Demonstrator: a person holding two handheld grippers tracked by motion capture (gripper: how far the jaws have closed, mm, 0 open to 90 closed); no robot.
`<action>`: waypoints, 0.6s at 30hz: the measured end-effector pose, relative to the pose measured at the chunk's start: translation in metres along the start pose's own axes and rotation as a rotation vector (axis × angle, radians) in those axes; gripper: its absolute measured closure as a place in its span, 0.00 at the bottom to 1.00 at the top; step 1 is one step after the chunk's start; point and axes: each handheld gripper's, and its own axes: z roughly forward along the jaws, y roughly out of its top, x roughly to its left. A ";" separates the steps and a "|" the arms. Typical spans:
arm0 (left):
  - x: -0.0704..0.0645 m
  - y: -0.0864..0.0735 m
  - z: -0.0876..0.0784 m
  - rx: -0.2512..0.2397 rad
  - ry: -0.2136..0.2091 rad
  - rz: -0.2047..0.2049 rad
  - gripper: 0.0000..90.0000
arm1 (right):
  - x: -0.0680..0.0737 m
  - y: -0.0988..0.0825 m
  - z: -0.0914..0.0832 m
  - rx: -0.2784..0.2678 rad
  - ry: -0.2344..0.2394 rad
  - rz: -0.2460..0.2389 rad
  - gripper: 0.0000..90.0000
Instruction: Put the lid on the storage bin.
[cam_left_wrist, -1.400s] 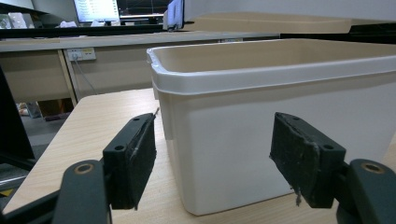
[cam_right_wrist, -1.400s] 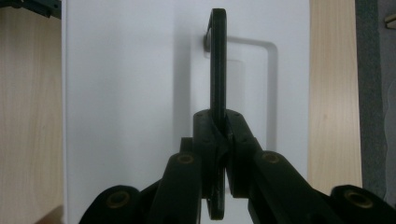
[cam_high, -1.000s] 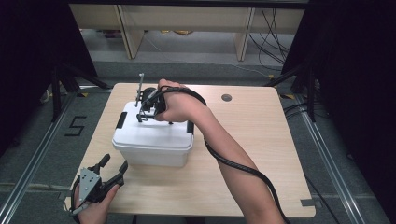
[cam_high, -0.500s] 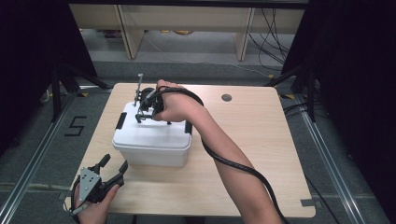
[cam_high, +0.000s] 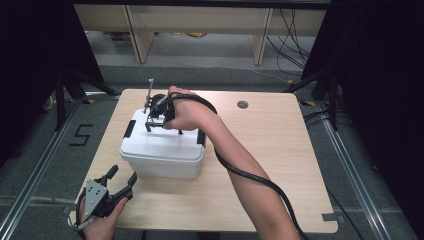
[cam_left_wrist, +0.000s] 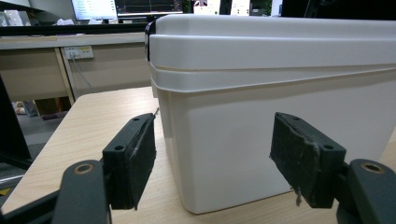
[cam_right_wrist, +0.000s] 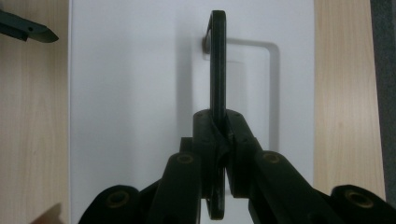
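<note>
1. A white lidded box (cam_high: 162, 150) stands at the centre left of the high view, on the light wooden table (cam_high: 280, 165). Its lid is on, so what is inside cannot be told.
2. A black latch (cam_high: 129, 128) sits at the lid's left edge and another at its right edge.
3. The right gripper (cam_high: 159, 116) hangs over the far part of the lid, in the upper middle of the high view. Its jaws are clenched on the lid's thin black handle (cam_right_wrist: 217, 65), which stands upright on edge in the centre of the right gripper view.
4. The left gripper (cam_high: 120, 181) rests at the lower left of the high view, near the table's front edge, released, with nothing between its jaws.
5. In the left gripper view the box's side wall rises just beyond the spread pads (cam_left_wrist: 306, 154), not touching them.
</note>
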 end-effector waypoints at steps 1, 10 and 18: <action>0.000 0.000 0.000 0.001 0.000 -0.001 0.34 | 0.000 0.000 0.000 -0.001 0.001 0.005 0.94; 0.000 0.000 0.000 0.007 0.000 -0.001 0.34 | 0.000 0.001 -0.001 -0.003 -0.006 -0.018 0.94; -0.001 -0.001 0.002 -0.007 -0.006 -0.014 0.34 | 0.002 0.003 -0.002 0.015 -0.004 -0.033 0.94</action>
